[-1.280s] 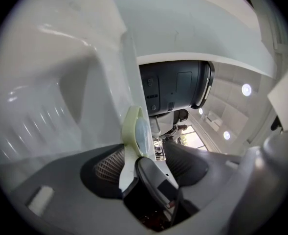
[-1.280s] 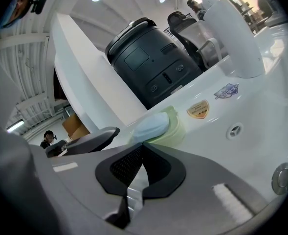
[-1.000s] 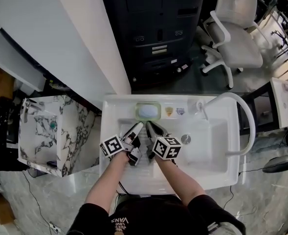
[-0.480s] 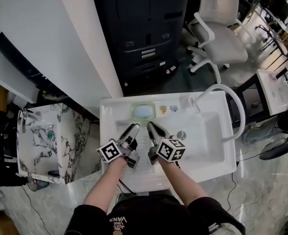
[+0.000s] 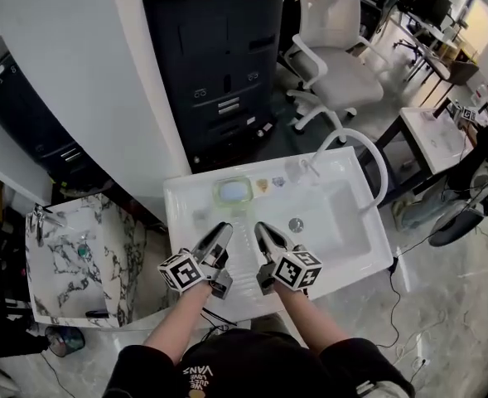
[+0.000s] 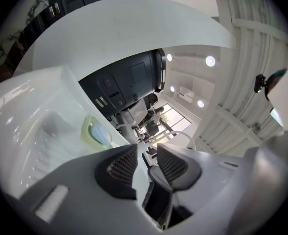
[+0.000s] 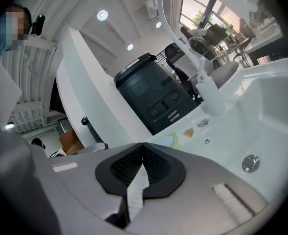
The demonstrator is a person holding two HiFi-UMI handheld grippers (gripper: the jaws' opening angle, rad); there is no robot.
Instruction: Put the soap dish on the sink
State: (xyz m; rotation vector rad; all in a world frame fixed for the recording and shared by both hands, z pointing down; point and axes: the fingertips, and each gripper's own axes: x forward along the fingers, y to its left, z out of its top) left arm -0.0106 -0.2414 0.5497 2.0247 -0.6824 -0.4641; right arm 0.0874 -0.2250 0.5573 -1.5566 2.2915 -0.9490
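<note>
Soap dish (image 5: 233, 191): pale green, bluish soap in it, flat on the back ledge of the sink (image 5: 183, 214), left of centre. Nothing touches it.

Same ledge, just right of the dish: two small marks (image 5: 263, 185), one yellow, one blue, can't tell what they are. Further right is the faucet (image 5: 309, 167), its long curved spout arcing over the basin. Drain (image 5: 296, 225) is in the basin floor.

Left gripper (image 5: 220, 235): over the ribbed front-left part of the sink, pointing at the back ledge, apart from the dish. Jaws are closing, a narrow gap is left between the pads, and nothing is between them. Its own view has the dish ahead and to the left.

Right gripper (image 5: 263, 230): just beside the left one, same heading, near the drain. Jaws are fully together and empty.

Around: white wall panel (image 5: 78, 73) at back left, black cabinet (image 5: 219, 81) behind the sink, white office chair (image 5: 335, 73) beyond it, marble-pattern sink (image 5: 61, 255) off to the left.
</note>
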